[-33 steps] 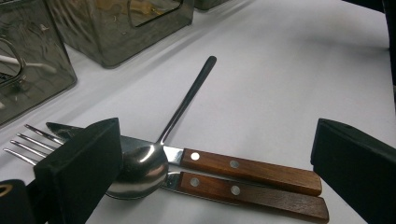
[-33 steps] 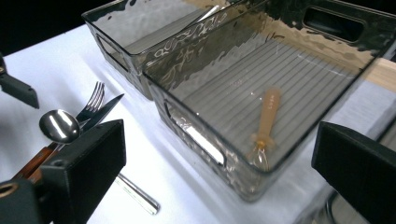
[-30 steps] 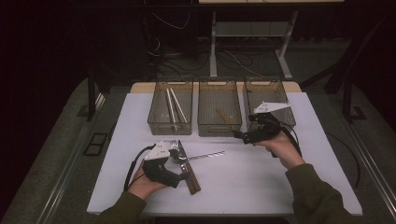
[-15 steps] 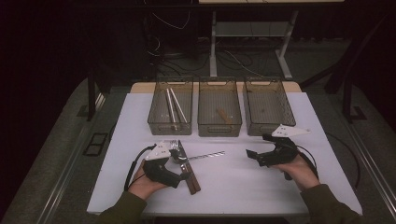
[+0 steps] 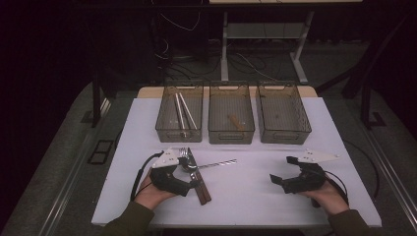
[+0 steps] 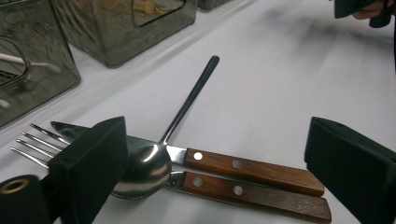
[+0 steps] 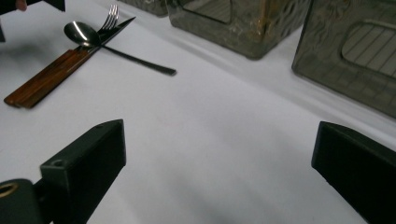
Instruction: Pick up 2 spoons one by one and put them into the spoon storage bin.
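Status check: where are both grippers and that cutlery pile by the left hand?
Left gripper open, jaws just closing in over wooden-handled knife and fork, steel spoon lying across them. Right gripper open, nothing between its jaws. Nothing in the way.

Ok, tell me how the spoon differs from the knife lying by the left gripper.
The spoon is all metal with a thin dark handle; the knife has a riveted wooden handle. The spoon's rounded bowl rests on top of the knife's flat, pointed blade. The spoon's handle angles away toward the bins, while the knife lies beside the fork. Both lie flat on the white table.
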Available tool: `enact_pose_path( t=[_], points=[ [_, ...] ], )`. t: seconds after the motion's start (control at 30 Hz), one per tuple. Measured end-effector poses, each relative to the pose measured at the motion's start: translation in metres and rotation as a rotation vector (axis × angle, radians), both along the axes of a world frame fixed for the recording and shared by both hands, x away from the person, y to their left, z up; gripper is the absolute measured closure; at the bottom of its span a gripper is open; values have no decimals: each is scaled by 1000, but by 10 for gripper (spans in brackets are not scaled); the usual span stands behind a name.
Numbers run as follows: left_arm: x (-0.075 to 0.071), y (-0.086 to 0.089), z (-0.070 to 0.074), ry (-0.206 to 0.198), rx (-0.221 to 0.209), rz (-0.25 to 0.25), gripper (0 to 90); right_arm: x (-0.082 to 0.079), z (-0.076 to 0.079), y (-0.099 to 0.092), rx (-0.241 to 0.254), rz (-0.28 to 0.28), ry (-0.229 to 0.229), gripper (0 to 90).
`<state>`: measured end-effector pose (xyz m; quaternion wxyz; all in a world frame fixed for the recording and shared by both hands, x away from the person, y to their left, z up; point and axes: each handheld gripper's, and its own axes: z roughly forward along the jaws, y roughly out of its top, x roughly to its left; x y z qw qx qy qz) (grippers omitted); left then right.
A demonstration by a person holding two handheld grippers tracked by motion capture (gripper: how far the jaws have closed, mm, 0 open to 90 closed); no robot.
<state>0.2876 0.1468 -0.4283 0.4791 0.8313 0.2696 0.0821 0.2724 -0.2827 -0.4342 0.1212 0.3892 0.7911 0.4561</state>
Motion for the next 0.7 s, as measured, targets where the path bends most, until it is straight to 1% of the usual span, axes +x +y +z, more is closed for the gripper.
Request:
enact_pose_path(
  t=[0.1,0.23,0.37,0.53,0.6,0.7],
  points=[
    [2,0,2,-1,11,0,121,-7,-3,-3,-15,-2,2,32],
    [7,1,5,2,15,10,174,-15,-3,-6,-18,-3,6,32],
    [14,3,7,3,14,19,256,-14,-3,-6,-19,-5,5,32],
    [25,5,7,20,23,27,370,-14,-6,-3,-31,7,6,32],
    [29,5,6,23,34,27,413,-14,-6,-2,-34,6,6,32],
    [36,4,5,38,50,20,492,-14,-6,-3,-36,1,6,32]
  ],
)
